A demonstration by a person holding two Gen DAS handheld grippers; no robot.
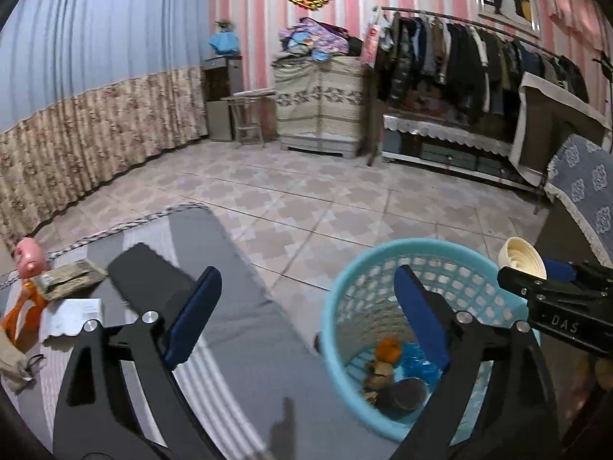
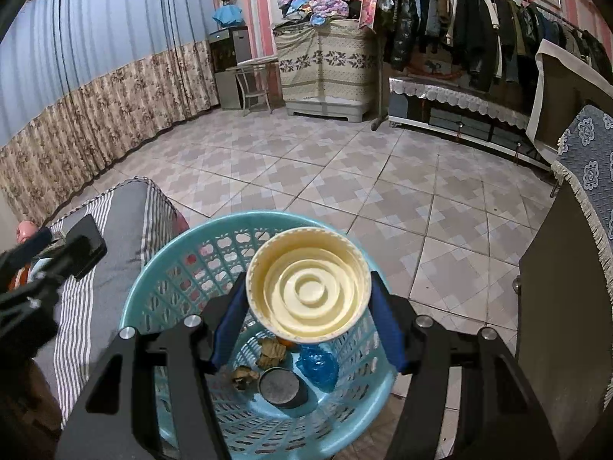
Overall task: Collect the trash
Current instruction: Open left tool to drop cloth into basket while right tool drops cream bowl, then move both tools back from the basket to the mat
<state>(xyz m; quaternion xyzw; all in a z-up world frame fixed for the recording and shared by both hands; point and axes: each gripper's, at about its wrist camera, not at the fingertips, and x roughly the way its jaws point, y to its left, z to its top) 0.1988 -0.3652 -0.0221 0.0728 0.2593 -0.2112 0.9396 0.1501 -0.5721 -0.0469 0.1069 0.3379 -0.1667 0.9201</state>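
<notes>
Right gripper (image 2: 308,316) is clamping a cream lid (image 2: 308,285) over the blue basket (image 2: 161,291), at 12 o'clock from its contents. Left gripper (image 1: 306,314) is standing wide open, empty, basket (image 1: 337,306) at its 3 o'clock.

Basket (image 2: 161,291) floor partly hidden behind cream tub (image 2: 308,287).
</notes>
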